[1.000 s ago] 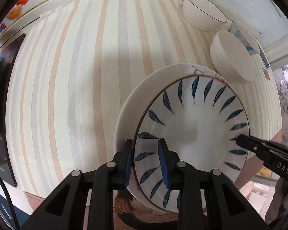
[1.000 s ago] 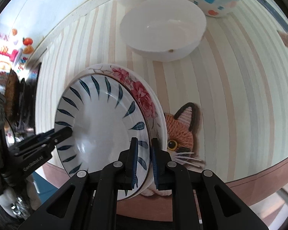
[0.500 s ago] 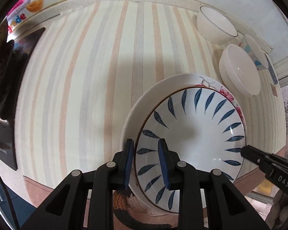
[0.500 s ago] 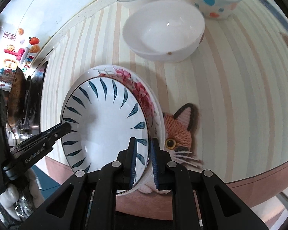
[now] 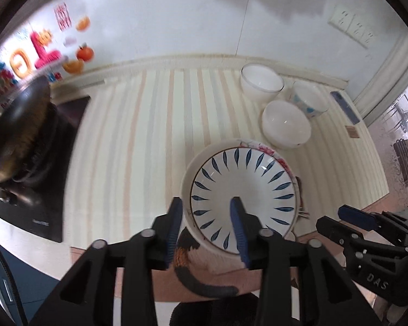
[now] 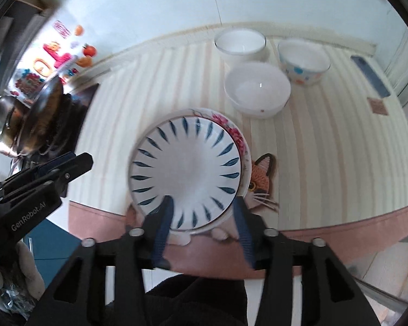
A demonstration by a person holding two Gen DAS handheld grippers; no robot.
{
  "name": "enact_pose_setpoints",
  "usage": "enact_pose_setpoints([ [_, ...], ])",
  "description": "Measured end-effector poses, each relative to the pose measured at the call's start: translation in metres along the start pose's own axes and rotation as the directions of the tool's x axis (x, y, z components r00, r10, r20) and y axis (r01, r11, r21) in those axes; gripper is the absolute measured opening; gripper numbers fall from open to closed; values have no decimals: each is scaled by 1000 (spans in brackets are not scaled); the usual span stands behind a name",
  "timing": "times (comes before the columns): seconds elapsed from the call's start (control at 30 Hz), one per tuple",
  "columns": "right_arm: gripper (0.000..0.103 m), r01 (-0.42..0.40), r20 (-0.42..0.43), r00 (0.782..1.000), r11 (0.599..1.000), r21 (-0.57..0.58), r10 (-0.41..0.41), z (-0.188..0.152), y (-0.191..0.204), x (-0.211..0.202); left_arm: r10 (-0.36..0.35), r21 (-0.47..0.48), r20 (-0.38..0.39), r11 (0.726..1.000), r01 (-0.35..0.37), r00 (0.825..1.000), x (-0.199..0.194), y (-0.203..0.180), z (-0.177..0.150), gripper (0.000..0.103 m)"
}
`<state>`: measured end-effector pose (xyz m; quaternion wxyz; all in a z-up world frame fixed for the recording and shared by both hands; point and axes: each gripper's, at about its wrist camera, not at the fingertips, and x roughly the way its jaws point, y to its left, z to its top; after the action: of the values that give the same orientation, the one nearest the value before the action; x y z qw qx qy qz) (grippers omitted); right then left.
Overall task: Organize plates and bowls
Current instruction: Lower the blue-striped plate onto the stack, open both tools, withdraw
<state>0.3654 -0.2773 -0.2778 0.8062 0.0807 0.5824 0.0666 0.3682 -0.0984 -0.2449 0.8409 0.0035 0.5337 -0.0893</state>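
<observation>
A white plate with blue leaf marks (image 5: 243,190) (image 6: 187,168) lies stacked on a larger floral-rimmed plate (image 5: 268,152) (image 6: 232,131), near the counter's front edge on a cat-shaped mat (image 6: 261,179). My left gripper (image 5: 206,203) hovers open above the stack's near left side, holding nothing. My right gripper (image 6: 202,203) is open too, raised over the stack's near edge. Behind the plates stand a shallow white bowl (image 5: 285,125) (image 6: 257,89), a deeper white bowl (image 5: 261,84) (image 6: 240,43) and a dotted bowl (image 5: 308,102) (image 6: 303,61).
A dark wok on a black hob (image 5: 19,135) (image 6: 27,125) fills the left end of the striped counter (image 5: 138,141). A blue phone (image 6: 370,76) lies at the far right by the wall. The counter's front edge runs just below the plates.
Both grippers have opened, let go of the blue-leaf plate and pulled up and back. The plate now rests flat on the floral plate.
</observation>
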Motion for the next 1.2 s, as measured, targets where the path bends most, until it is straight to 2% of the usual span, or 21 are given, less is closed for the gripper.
enact_pose_setpoints([
  [0.1, 56, 8, 53, 999, 1000, -5, -8, -11, 14, -32, -7, 8, 42, 1000, 7, 999, -27, 2, -5, 47],
  [0.13, 60, 10, 73, 997, 1000, -2, -10, -14, 17, -44, -6, 12, 61, 1000, 6, 998, -38, 3, -8, 57],
  [0.17, 71, 14, 90, 996, 1000, -2, -13, -18, 21, -54, -5, 12, 79, 1000, 4, 997, -48, 3, -11, 66],
  [0.2, 78, 16, 100, 995, 1000, -4, -16, -25, 24, -65, -5, 11, 97, 1000, 4, 995, -56, 5, -13, 68],
  [0.33, 80, 36, 153, 988, 999, -12, -34, -40, 37, -98, 1, 5, 137, 1000, -2, 991, -80, 7, -21, 68],
  [0.5, 80, 41, 192, 981, 999, -3, -40, -54, 43, -125, -14, 12, 146, 1000, 13, 989, -100, 7, -35, 68],
  [0.8, 80, 3, 214, 977, 999, 50, -14, -62, 27, -148, -18, 1, 145, 1000, 18, 989, -107, -2, -40, 68],
  [0.97, 80, -25, 198, 980, 996, 80, 9, -38, -6, -132, 14, -32, 152, 999, -9, 988, -94, -13, -24, 68],
  [1.2, 80, -53, 149, 988, 994, 98, 38, 21, -75, -92, 66, -90, 148, 994, -53, 987, -52, -42, 23, 68],
])
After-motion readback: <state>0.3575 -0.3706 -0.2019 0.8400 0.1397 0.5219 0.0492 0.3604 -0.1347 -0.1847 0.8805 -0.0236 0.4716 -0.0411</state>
